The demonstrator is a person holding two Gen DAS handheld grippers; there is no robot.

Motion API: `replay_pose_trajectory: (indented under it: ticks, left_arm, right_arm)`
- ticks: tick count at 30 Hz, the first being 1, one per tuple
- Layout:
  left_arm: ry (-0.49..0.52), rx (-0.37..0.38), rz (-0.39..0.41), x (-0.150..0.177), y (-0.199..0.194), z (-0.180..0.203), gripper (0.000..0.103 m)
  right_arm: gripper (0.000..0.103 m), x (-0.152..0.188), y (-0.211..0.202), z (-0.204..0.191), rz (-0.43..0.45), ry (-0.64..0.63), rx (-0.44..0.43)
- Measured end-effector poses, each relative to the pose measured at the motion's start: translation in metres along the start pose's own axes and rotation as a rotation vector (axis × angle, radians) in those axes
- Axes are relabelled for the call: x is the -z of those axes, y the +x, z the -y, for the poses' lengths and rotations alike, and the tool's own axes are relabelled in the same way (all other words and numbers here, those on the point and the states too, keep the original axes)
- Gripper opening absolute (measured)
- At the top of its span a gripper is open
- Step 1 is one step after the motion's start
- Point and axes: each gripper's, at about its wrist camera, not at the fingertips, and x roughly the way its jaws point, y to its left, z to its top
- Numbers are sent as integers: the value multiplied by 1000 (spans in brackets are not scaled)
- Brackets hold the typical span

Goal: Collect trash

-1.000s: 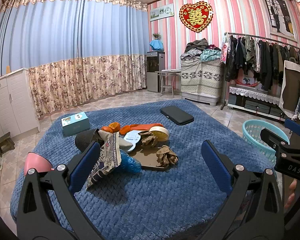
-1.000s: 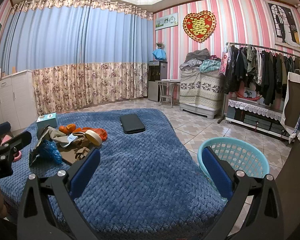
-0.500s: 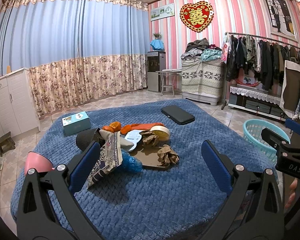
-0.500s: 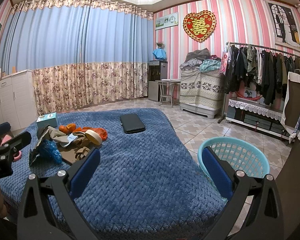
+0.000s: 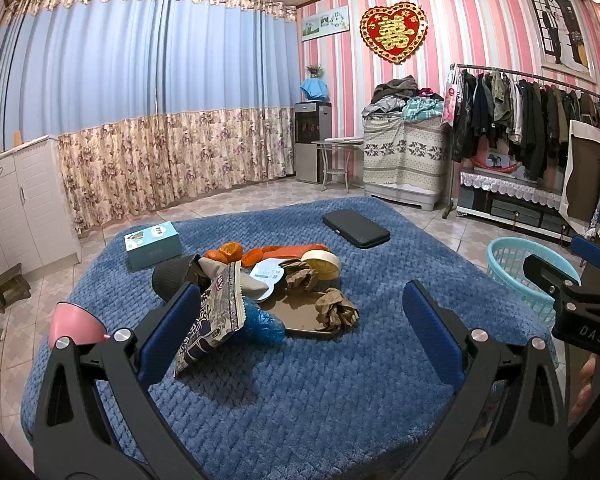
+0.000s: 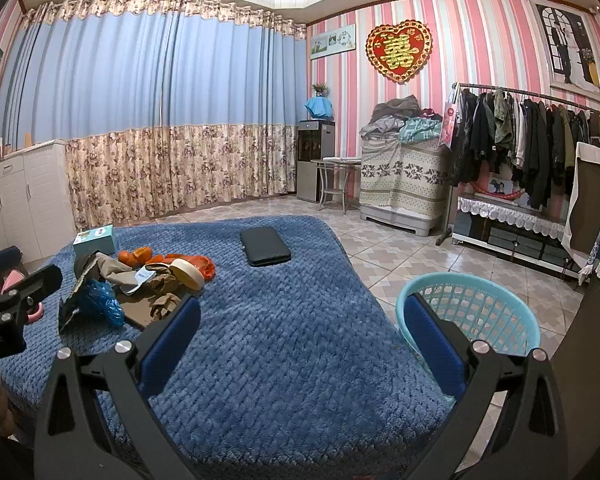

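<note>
A heap of trash lies on the blue blanket (image 5: pixel 300 380): a patterned snack wrapper (image 5: pixel 214 320), a blue plastic bag (image 5: pixel 262 322), crumpled brown paper (image 5: pixel 336 308), orange peels (image 5: pixel 230 250), a tape roll (image 5: pixel 322 264) and a brown tray (image 5: pixel 300 312). My left gripper (image 5: pixel 300 328) hovers open just short of the heap, nothing between its fingers. My right gripper (image 6: pixel 300 332) is open over bare blanket, with the heap (image 6: pixel 140 280) off to its left. A turquoise basket (image 6: pixel 472 316) stands on the floor at the right.
A black case (image 5: pixel 356 228) and a teal box (image 5: pixel 152 244) lie farther back on the blanket. A pink object (image 5: pixel 74 324) sits at the left edge. White cabinets (image 5: pixel 16 204) line the left wall; a clothes rack (image 5: pixel 532 112) stands right.
The left view has drifted very slightly; the heap sits a touch farther right in it. The right gripper has not visibly moved.
</note>
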Motion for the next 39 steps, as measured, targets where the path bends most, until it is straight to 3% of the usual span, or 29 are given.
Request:
replay_pose_trajectory:
  ticks: [39]
  left_arm:
    - [-1,10,-8,4,5,-3,98]
  right_arm:
    - [99,0,0,-1,-1,2,-2]
